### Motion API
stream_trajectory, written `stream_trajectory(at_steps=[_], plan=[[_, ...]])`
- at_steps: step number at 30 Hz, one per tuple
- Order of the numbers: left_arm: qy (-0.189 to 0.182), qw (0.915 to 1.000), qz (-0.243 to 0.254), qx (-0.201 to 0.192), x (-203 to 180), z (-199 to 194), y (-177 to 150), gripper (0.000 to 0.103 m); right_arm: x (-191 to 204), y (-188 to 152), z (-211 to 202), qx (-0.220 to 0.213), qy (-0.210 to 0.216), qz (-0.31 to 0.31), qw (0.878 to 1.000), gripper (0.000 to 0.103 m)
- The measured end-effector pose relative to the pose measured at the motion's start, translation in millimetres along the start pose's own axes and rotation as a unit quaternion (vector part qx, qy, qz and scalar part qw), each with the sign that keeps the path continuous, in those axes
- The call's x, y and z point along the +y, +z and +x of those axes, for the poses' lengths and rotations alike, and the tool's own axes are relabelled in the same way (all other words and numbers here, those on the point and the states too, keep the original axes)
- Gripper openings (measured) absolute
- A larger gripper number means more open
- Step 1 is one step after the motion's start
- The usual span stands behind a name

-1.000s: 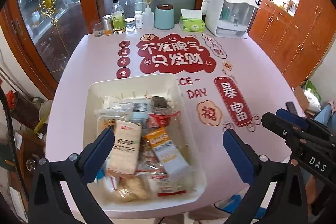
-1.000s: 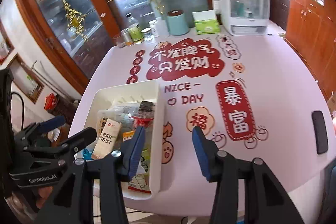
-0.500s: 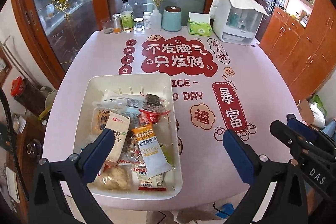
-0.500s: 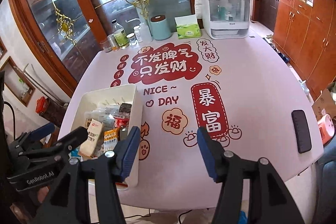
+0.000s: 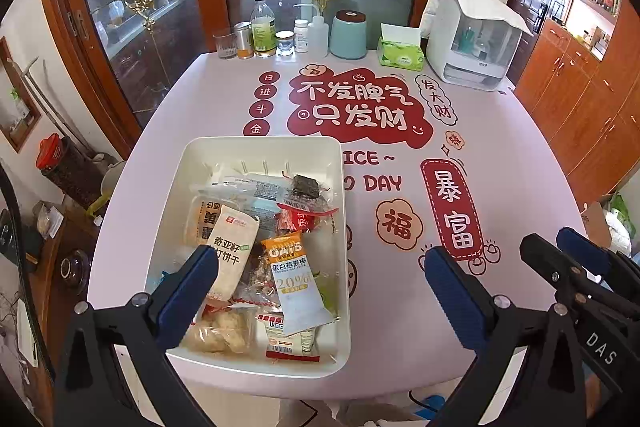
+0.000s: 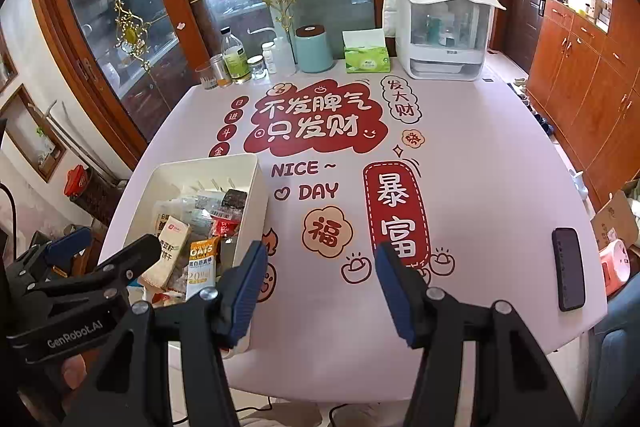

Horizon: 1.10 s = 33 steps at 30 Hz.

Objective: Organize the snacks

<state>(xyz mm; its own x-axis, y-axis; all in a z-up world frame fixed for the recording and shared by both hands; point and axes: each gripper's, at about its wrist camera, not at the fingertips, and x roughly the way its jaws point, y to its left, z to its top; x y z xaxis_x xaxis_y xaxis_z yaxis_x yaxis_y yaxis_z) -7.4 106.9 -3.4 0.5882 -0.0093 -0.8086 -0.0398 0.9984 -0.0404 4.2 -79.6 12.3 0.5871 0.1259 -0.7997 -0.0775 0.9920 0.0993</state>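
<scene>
Trouble here would mostly come from the white rectangular plastic bin (image 5: pixel 260 151), the landmark for everything else. It sits on the pale pink table printed with red Chinese lettering (image 5: pixel 500 155) with its near end right at the table's front edge, so a push toward the person or a catch under the rim could, I judge, tip it off.

Both tongs are released and carry nothing. The left tongs (image 5: pixel 316 283) hover spread wide above the bin's near half, one pad over the snacks and the other out past the bin's right wall. The right tongs (image 6: pixel 320 287) hang over bare table just right of that wall, their left pad close beside it; a careless swing could knock the bin sideways.

Inside the bin the snacks lie heaped and overlapping. The cream biscuit packet with green lettering (image 5: pixel 234 255) and the orange-and-pale-blue oat bar wrapper (image 5: pixel 294 279) lie on top; slick film like this may slip from a pinch or drag a neighbour out.

Well right of the bin, the black phone (image 6: pixel 568 269) near the table's edge could be swept off.
</scene>
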Motion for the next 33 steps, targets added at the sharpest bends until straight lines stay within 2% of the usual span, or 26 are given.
stream_trajectory(at_steps=[10, 33], plan=[[0.010, 0.9999, 0.007, -0.005, -5.5, 4.0, 7.1, 0.103, 1.7, 3.9, 3.5, -0.002, 0.000, -0.005, 1.000, 0.057], [0.001, 0.9999, 0.014, -0.004, -10.0, 15.3, 19.5, 0.103, 2.5, 17.1, 17.0, 0.002, -0.005, -0.010, 1.000, 0.057]])
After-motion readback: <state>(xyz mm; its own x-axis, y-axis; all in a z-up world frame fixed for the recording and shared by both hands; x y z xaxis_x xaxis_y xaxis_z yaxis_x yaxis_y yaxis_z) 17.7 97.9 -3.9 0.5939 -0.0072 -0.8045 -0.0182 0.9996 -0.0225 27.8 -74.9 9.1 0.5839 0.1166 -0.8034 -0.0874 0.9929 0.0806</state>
